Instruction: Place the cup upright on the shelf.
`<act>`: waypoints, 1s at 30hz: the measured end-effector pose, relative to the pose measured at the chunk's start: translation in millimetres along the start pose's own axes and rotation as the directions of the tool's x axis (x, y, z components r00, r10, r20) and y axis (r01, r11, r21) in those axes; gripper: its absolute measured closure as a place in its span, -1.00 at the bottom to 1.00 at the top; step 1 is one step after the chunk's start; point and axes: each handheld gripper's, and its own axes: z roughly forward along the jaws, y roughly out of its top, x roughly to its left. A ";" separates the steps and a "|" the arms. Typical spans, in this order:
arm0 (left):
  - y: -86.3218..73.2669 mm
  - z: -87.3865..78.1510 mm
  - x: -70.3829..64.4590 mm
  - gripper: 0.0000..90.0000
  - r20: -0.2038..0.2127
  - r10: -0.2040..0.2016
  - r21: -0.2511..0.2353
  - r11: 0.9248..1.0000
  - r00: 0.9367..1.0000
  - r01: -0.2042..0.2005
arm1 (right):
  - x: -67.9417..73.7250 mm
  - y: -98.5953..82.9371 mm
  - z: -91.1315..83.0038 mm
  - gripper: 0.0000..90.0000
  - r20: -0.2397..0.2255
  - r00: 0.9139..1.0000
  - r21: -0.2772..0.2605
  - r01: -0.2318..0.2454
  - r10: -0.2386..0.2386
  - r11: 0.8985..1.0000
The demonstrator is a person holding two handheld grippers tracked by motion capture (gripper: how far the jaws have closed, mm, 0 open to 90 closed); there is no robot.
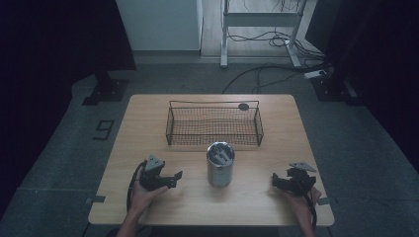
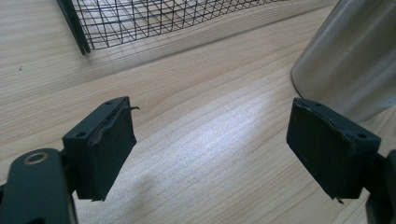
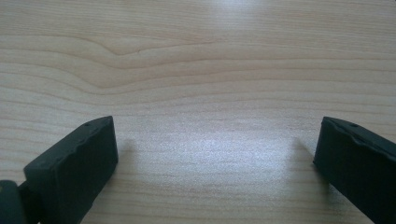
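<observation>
A steel cup (image 1: 220,164) stands upright in the middle of the wooden table (image 1: 148,128), with dark items inside it. Behind it sits a black wire basket (image 1: 214,124). My left gripper (image 1: 174,178) rests on the table left of the cup, jaws open and nothing between them; its own view shows the cup's wall (image 2: 355,56) at the right and the basket's corner (image 2: 140,23) ahead. My right gripper (image 1: 274,180) lies near the table's right front edge, open, pointing toward the cup, with bare wood (image 3: 210,93) between its jaws.
A small dark round disc (image 1: 243,106) sits at the basket's back right rim. Beyond the table are a desk frame (image 1: 259,19) and cables (image 1: 276,64) on the grey floor. Dark curtains stand at both sides.
</observation>
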 end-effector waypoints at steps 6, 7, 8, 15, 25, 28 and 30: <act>-0.6 -0.7 1.9 -0.65 -0.002 -0.020 -0.007 1.000 1.000 0.020 | 0.1 0.1 0.1 -1.00 0.001 1.000 0.001 -0.002 0.002 1.000; -0.8 -1.5 3.6 -0.65 0.003 -0.030 -0.008 1.000 1.000 0.030 | 0.1 0.2 0.1 -1.00 0.001 1.000 0.001 -0.002 0.002 1.000; -0.8 -2.3 4.9 -0.65 0.000 -0.033 -0.012 0.999 0.999 0.033 | 0.1 0.2 0.1 -1.00 0.001 1.000 0.001 -0.002 0.002 1.000; 0.9 -7.4 11.3 -0.63 -0.009 -0.083 -0.046 0.995 0.996 0.083 | -1.5 0.1 0.0 -1.00 -0.004 1.000 0.001 0.004 -0.004 1.000; 5.9 -11.6 12.6 -0.63 -0.036 -0.089 -0.067 0.994 0.995 0.087 | -1.6 0.8 0.8 -1.00 -0.008 1.000 0.000 0.007 -0.007 1.000; 5.6 -14.0 10.8 -0.63 -0.029 -0.080 -0.073 0.994 0.996 0.078 | -1.6 0.8 0.8 -1.00 -0.008 1.000 0.000 0.007 -0.007 1.000; 5.2 -17.7 10.1 -0.63 -0.023 -0.077 -0.079 0.994 0.997 0.075 | -1.6 0.8 0.8 -1.00 -0.008 1.000 0.000 0.007 -0.007 1.000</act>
